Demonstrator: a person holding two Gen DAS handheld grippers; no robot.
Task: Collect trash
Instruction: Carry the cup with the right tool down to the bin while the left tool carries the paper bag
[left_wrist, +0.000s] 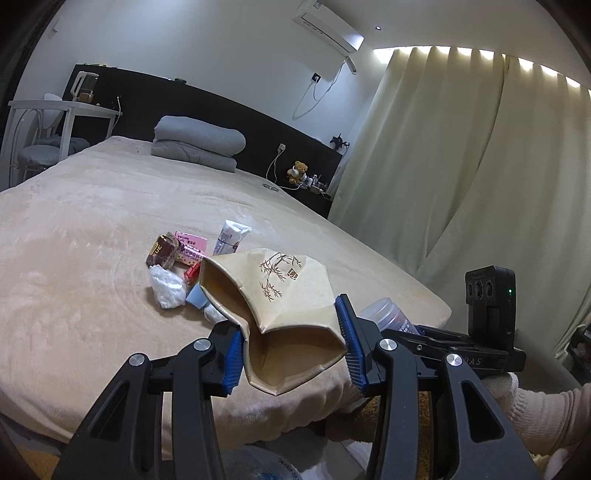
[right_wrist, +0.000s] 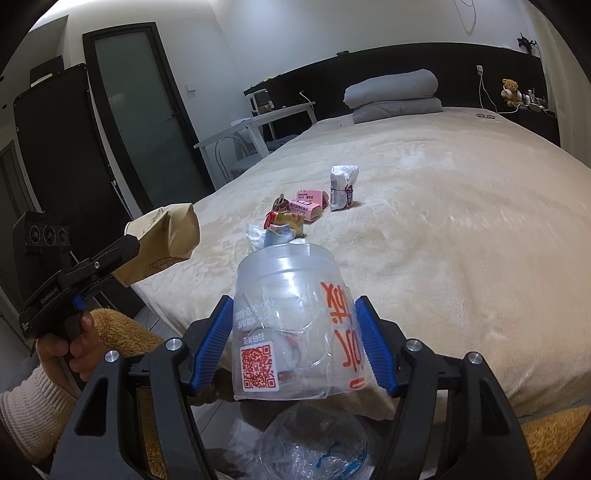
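**Two claws hold trash above the edge of a bed**

The left claw (left_wrist: 293, 345) pinches a crumpled tan paper bag (left_wrist: 273, 291) printed with a brown bamboo drawing. Its blue ribbed pads press the bag's lower end from both sides, and the bag's open mouth faces away from the claw, toward the bed. In the right wrist view the same claw (right_wrist: 129, 245) is seen from the side, gripped by a bare hand (right_wrist: 66, 350) in a cream knitted sleeve, with the bag sticking out ahead of it.

The right claw (right_wrist: 295, 343) is closed on a clear plastic container (right_wrist: 291, 321) bearing a red QR code and large orange characters. The blue pads touch its two sides. Below this claw lies more crumpled clear plastic (right_wrist: 314, 446) with blue marks; what it is cannot be told. In the left wrist view the right claw (left_wrist: 443, 339) sits just to the right of the left one, with the container's rim showing ahead of it.

Ahead of both claws, on the beige blanket of the bed (left_wrist: 92, 221), lies a small cluster of trash:
- a white crumpled wrapper (left_wrist: 166, 288), nearest the left claw
- a dark red and gold packet (left_wrist: 162, 251) beyond it
- a pink carton (left_wrist: 192, 247) beside the packet
- a white pouch (left_wrist: 231, 236) standing farthest from the claws
- small red and blue scraps just beside the bag's mouth

Far beyond the trash, a folded grey quilt (left_wrist: 199, 142) rests against the dark headboard. Cream curtains (left_wrist: 461, 166) hang to the right of the left claw.
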